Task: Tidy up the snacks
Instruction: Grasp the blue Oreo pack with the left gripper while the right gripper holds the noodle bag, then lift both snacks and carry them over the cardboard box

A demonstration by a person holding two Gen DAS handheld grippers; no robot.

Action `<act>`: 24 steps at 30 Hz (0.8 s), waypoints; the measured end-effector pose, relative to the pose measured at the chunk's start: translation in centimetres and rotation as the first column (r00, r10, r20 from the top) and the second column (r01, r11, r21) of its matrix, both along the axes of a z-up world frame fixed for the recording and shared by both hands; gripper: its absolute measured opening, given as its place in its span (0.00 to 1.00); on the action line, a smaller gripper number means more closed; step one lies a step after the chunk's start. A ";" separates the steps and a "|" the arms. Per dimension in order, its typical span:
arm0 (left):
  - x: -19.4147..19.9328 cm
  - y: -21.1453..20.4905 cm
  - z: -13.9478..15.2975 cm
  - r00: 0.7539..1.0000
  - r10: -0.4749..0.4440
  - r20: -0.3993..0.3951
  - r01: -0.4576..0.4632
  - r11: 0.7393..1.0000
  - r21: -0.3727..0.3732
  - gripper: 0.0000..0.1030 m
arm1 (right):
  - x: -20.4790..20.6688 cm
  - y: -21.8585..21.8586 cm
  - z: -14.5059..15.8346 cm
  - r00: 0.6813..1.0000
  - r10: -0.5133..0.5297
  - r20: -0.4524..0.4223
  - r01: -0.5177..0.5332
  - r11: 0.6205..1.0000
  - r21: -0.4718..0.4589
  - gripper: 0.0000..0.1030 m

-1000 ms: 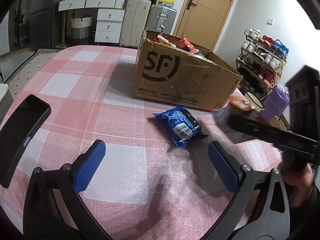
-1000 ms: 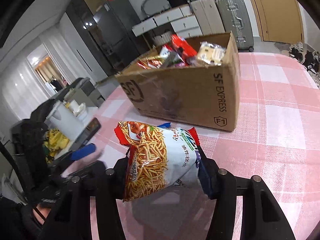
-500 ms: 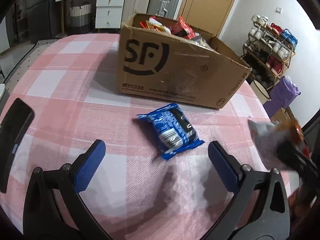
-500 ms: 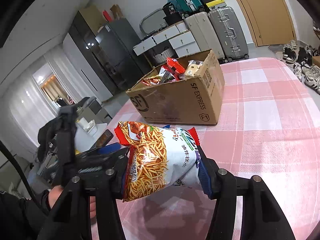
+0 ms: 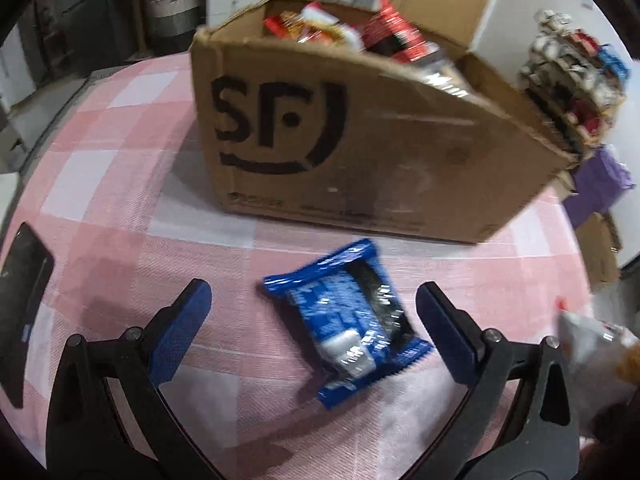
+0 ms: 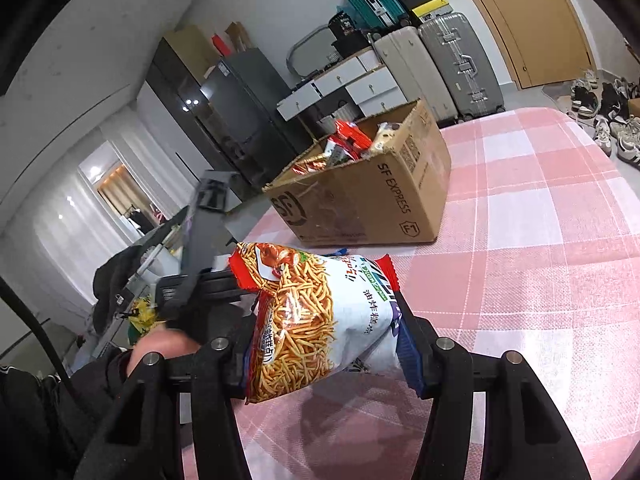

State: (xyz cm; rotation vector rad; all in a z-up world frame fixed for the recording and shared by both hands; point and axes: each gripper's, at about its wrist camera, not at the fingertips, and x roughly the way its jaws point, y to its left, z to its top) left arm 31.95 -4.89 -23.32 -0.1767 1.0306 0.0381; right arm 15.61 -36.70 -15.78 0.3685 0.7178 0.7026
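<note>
Gripping noodle-snack bag — right tongs

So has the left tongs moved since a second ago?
Yes. The left tongs have closed in toward the cardboard box, so the blue snack packet now lies between the open jaws.

My left gripper has black arms with silver screws and blue pads; my right gripper looks alike. Beside it, my dark sleeve and a black cable.
</note>
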 end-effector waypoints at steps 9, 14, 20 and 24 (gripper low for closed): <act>1.2 -1.2 0.3 0.999 -0.028 -0.023 0.028 1.000 0.011 0.77 | -0.3 -0.4 0.2 1.000 0.002 0.009 -0.003 0.999 0.033 0.54; 0.9 -1.5 1.3 0.997 -0.073 -0.003 0.073 0.997 -0.027 0.40 | -0.4 -0.5 0.3 1.000 -0.002 0.014 0.001 0.999 0.037 0.55; 0.2 -0.7 2.2 0.986 -0.162 0.042 0.164 0.984 -0.069 0.40 | -0.9 -0.3 0.7 1.000 0.002 0.019 -0.003 1.000 0.030 0.55; -0.7 0.0 3.3 0.985 -0.159 0.064 0.164 0.984 -0.076 0.40 | -1.1 0.1 1.0 1.000 -0.006 0.018 0.006 1.000 0.019 0.55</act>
